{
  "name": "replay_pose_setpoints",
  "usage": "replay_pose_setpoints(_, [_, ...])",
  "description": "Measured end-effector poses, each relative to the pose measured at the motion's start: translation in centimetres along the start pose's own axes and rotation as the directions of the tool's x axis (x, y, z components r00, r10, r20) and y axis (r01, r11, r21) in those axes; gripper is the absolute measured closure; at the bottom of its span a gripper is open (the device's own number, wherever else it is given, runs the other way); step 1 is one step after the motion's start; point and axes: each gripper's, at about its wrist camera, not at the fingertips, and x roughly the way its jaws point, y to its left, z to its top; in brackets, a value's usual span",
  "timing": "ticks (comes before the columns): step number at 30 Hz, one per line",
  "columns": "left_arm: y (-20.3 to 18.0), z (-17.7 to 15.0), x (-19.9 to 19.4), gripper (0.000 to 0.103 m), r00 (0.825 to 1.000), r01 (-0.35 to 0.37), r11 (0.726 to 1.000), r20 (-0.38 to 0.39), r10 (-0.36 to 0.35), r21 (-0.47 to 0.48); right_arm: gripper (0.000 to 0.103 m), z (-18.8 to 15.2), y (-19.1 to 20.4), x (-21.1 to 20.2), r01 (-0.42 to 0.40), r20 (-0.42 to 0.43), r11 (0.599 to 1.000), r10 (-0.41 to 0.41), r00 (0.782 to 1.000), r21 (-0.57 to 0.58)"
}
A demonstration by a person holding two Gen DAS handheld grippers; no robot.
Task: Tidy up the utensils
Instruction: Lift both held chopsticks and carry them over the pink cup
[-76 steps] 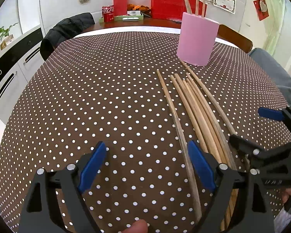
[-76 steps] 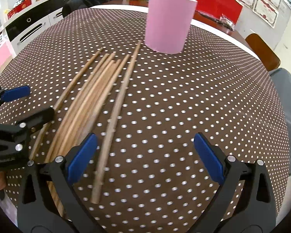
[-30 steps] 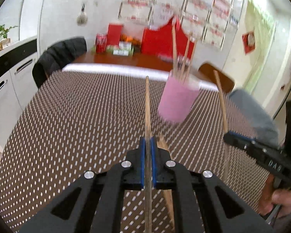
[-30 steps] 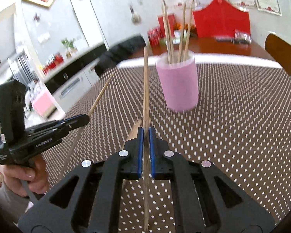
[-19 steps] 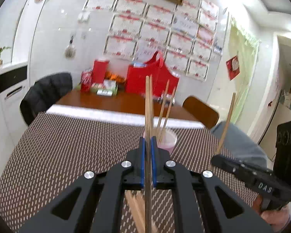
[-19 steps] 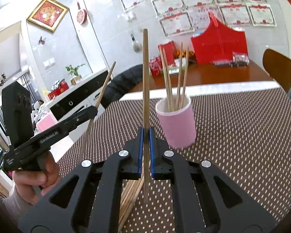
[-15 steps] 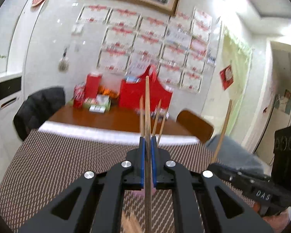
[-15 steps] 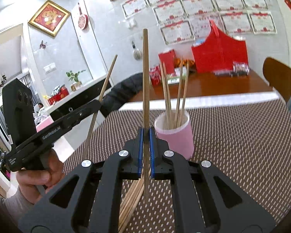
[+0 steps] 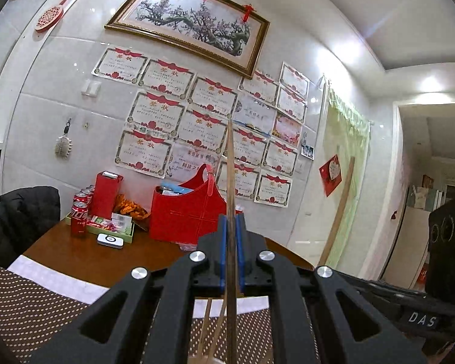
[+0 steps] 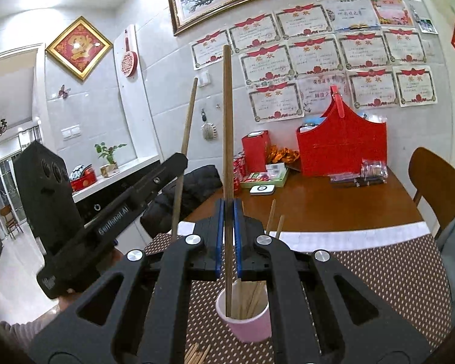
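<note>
My left gripper (image 9: pixel 231 254) is shut on a wooden chopstick (image 9: pixel 230 182) held upright. My right gripper (image 10: pixel 227 236) is shut on another upright chopstick (image 10: pixel 227 121), whose lower tip reaches into the mouth of the pink cup (image 10: pixel 248 324). The cup holds several chopsticks (image 10: pixel 254 298) and stands on the dotted brown tablecloth (image 10: pixel 394 288). In the right wrist view the left gripper (image 10: pixel 179 163) and its chopstick (image 10: pixel 186 127) show at the left. In the left wrist view the right gripper's chopstick (image 9: pixel 339 206) shows at the right. The cup is almost hidden below my left gripper.
Loose chopstick ends (image 10: pixel 197 355) lie on the cloth in front of the cup. At the table's far end are a red basket (image 10: pixel 339 148), cola cans (image 9: pixel 79 215), a green tray (image 10: pixel 267 177). A wooden chair (image 10: pixel 433 185) stands at the right.
Both grippers closed on a chopstick from the table, lifted and tilted them upright. Since half a second ago the right chopstick's tip has come down into the cup and the left gripper tilted further up.
</note>
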Motion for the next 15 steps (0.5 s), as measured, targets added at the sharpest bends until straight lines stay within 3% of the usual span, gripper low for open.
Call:
replay_pose_setpoints(7, [2.0,-3.7,4.0,0.097,0.999,-0.022,1.000,-0.046,0.021,-0.021,0.097,-0.4,-1.5,3.1,0.028,-0.034,1.000,-0.029,0.999,-0.008])
replay_pose_setpoints(15, [4.0,-7.2,5.7,0.097,0.993,-0.061,0.997,-0.101,0.056,-0.048,0.097,-2.4,-2.4,5.6,0.039,-0.097,0.999,-0.040,0.994,-0.005])
